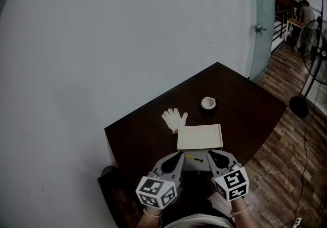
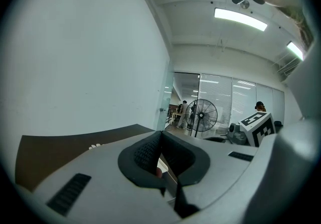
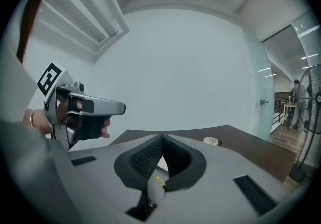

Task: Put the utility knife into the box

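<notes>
A cream box (image 1: 200, 136) lies near the front of the dark table (image 1: 245, 99). Just before it, on a pale grey patch, lies the yellow and black utility knife (image 1: 193, 158); I cannot tell whether that patch is the box's inside. The knife sits between my two grippers. My left gripper (image 1: 180, 155) is shut with nothing in it, just left of the knife. My right gripper (image 1: 210, 154) is shut and empty, just right of it. In the right gripper view the knife (image 3: 159, 183) shows below the closed jaws (image 3: 161, 137). The left gripper's jaws (image 2: 160, 133) also meet.
A pair of white gloves (image 1: 174, 118) lies behind the box, and a small white cup (image 1: 208, 103) stands further back. A grey wall borders the table's left side. A floor fan (image 1: 311, 68) stands on the wood floor at right, beside a glass door (image 1: 263, 17).
</notes>
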Demonstrator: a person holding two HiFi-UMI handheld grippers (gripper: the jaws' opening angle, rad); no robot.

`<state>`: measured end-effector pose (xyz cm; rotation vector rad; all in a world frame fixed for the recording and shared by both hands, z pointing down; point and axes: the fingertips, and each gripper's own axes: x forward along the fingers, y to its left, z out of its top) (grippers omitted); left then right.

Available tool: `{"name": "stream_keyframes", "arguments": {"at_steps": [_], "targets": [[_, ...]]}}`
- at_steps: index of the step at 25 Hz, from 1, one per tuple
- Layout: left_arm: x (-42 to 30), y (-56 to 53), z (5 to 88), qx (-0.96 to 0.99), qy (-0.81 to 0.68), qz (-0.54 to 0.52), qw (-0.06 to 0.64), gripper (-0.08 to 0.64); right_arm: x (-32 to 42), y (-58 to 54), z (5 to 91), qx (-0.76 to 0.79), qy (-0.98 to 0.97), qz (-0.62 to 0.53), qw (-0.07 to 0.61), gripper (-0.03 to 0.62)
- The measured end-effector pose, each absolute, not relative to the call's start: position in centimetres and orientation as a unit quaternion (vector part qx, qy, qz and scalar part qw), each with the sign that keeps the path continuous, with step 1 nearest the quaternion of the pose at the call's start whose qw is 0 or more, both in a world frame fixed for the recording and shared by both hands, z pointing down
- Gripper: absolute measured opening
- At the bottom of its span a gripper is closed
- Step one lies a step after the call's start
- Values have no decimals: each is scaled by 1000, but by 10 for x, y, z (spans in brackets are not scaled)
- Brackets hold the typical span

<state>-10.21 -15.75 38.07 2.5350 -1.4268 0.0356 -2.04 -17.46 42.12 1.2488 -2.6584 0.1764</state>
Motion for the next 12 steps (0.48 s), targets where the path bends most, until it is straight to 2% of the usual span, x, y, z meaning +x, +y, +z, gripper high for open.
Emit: {"name": "stream_keyframes", "arguments": {"at_steps": [12], "targets": [[-96,-162,382,868,-483,23,111,17,-9,-175,406,450,-888,45,81,8]]}}
